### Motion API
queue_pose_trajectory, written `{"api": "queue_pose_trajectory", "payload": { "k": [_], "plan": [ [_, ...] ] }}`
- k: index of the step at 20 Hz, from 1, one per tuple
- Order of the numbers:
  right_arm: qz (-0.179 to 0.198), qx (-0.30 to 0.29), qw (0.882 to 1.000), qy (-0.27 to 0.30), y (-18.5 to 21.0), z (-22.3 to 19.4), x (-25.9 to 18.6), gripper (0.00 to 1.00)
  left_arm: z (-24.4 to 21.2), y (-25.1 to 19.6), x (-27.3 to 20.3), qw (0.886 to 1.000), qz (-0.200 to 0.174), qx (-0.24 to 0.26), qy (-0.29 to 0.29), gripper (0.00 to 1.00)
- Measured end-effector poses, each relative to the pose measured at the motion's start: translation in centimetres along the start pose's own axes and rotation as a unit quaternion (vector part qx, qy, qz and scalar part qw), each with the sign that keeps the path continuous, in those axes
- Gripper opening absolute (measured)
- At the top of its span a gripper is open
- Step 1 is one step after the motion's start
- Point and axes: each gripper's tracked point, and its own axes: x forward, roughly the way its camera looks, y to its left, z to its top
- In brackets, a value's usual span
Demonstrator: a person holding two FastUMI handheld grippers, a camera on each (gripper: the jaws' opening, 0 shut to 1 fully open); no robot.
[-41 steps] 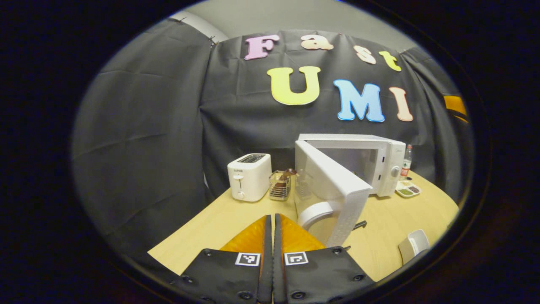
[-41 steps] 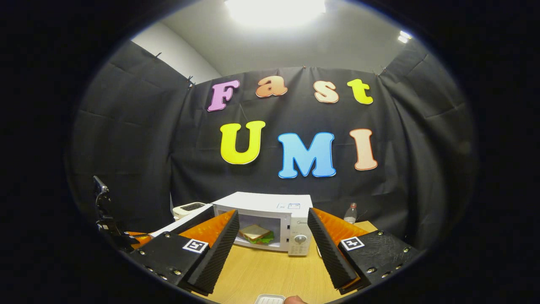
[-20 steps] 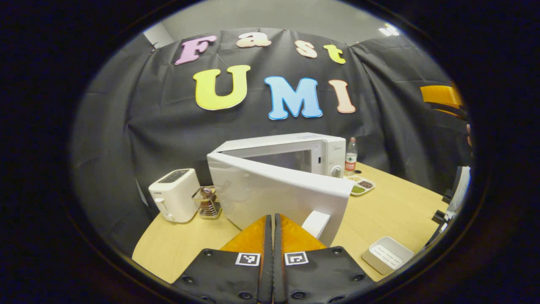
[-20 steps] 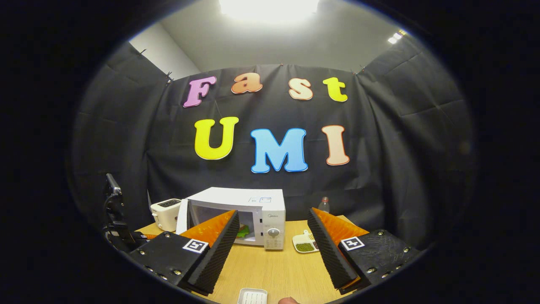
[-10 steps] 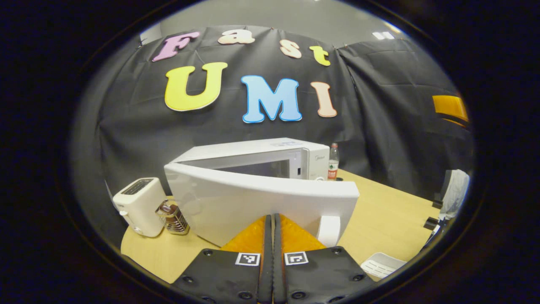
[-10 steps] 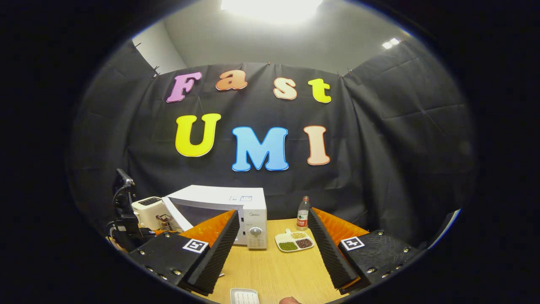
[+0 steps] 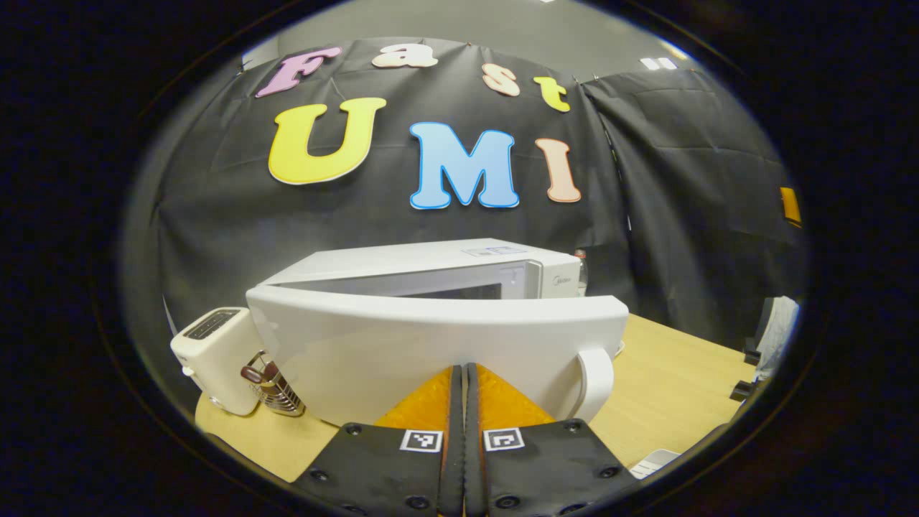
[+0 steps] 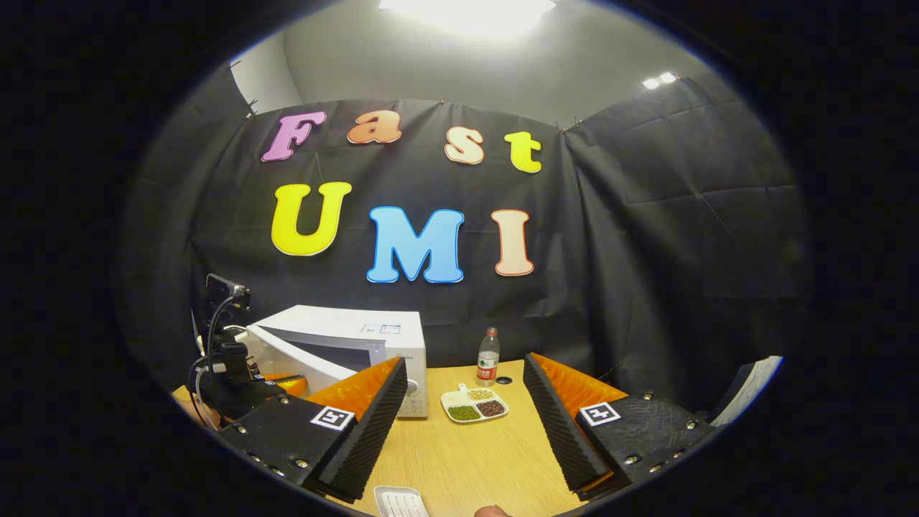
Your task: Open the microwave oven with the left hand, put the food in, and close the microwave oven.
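Observation:
The white microwave (image 7: pixel 431 262) stands at the back of the wooden table (image 7: pixel 668 388). Its door (image 7: pixel 402 337) is almost closed and hides the inside. My left gripper (image 7: pixel 465 368) is shut, with nothing between its fingers, and its tips rest against the door's outer face, left of the door handle (image 7: pixel 594 380). In the right gripper view the microwave (image 8: pixel 344 334) sits at the left, with the left gripper (image 8: pixel 283 384) and its camera rig in front of the door. My right gripper (image 8: pixel 463 402) hangs open and empty over the table, well to the right of the microwave.
A white toaster (image 7: pixel 212 348) and a wire rack (image 7: pixel 276 391) stand left of the microwave. A bottle (image 8: pixel 488 357) and a sectioned dish of beans (image 8: pixel 474 403) lie to its right. A small white tray (image 8: pixel 398 499) sits near the front edge.
The door has swung from wide open to almost closed with the shut left gripper against it. The right gripper has drawn back and turned right, so the microwave has slid left in its view.

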Motion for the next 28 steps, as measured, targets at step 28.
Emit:
{"api": "queue_pose_trajectory", "payload": {
  "k": [28],
  "plan": [
    [-0.021,-0.032,0.999,0.005,-0.8,-0.5,2.2,0.98,0.6,2.7,9.2,0.996,0.089,-0.020,0.013,0.07]
  ]
}}
